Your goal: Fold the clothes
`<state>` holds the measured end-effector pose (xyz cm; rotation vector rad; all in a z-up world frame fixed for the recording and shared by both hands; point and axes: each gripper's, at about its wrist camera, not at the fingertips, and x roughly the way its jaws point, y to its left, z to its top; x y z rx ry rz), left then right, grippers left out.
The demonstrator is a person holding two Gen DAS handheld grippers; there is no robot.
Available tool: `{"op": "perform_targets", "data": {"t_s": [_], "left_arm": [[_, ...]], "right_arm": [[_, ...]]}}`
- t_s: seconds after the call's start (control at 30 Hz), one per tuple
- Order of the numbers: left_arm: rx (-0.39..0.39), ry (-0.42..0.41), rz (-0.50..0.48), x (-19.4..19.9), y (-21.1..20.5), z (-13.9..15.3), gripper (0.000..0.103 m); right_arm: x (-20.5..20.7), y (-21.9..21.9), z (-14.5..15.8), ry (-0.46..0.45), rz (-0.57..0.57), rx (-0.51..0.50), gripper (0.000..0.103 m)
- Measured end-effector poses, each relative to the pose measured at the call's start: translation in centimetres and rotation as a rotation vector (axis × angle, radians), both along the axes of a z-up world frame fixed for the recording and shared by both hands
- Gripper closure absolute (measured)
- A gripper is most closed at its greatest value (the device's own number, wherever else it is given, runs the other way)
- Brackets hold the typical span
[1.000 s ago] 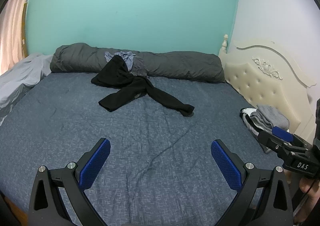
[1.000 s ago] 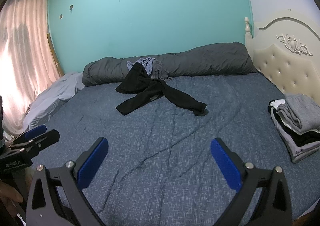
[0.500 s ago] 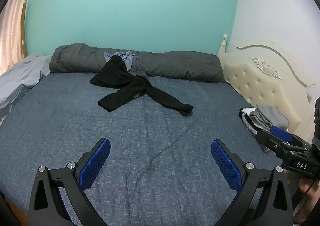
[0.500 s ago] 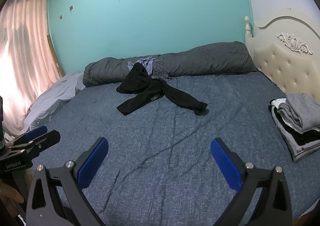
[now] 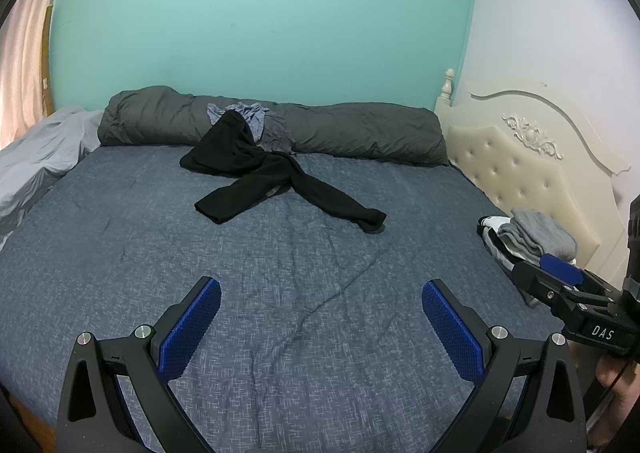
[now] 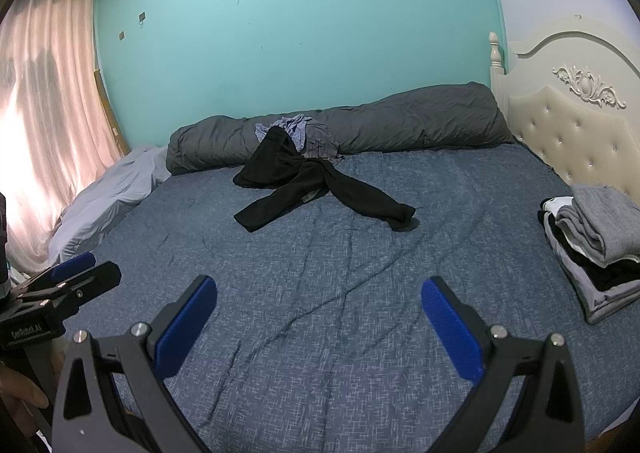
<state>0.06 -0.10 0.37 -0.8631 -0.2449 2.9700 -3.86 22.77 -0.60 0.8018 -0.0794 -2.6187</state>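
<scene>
A black long-sleeved garment (image 5: 260, 177) (image 6: 308, 181) lies crumpled far across the blue bed cover (image 5: 280, 293) (image 6: 340, 313), its sleeves spread toward me. A small grey-blue garment (image 5: 248, 119) (image 6: 294, 129) rests behind it on the rolled duvet. A stack of folded clothes (image 5: 528, 241) (image 6: 592, 249) sits at the bed's right edge by the headboard. My left gripper (image 5: 320, 321) hovers open over the near bed with nothing between its blue pads. My right gripper (image 6: 318, 317) is open and empty too, well short of the black garment.
A rolled dark grey duvet (image 5: 360, 133) (image 6: 400, 121) lies along the teal wall. A cream tufted headboard (image 5: 520, 165) (image 6: 580, 125) bounds the right side. Pale grey bedding (image 5: 36, 157) (image 6: 108, 189) and a pink curtain (image 6: 44, 113) are at the left.
Both views have shifted only slightly; the grippers stay open and nothing on the bed has moved.
</scene>
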Motion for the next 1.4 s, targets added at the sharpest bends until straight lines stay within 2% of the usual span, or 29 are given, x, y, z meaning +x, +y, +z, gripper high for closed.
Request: {"op": "perform_targets", "data": {"t_s": [1.4], "left_arm": [[0.002, -0.004, -0.002, -0.63, -0.61, -0.51, 0.0]], "right_arm": [[-0.87, -0.65, -0.33, -0.017, 0.008, 0.007, 0.0]]}}
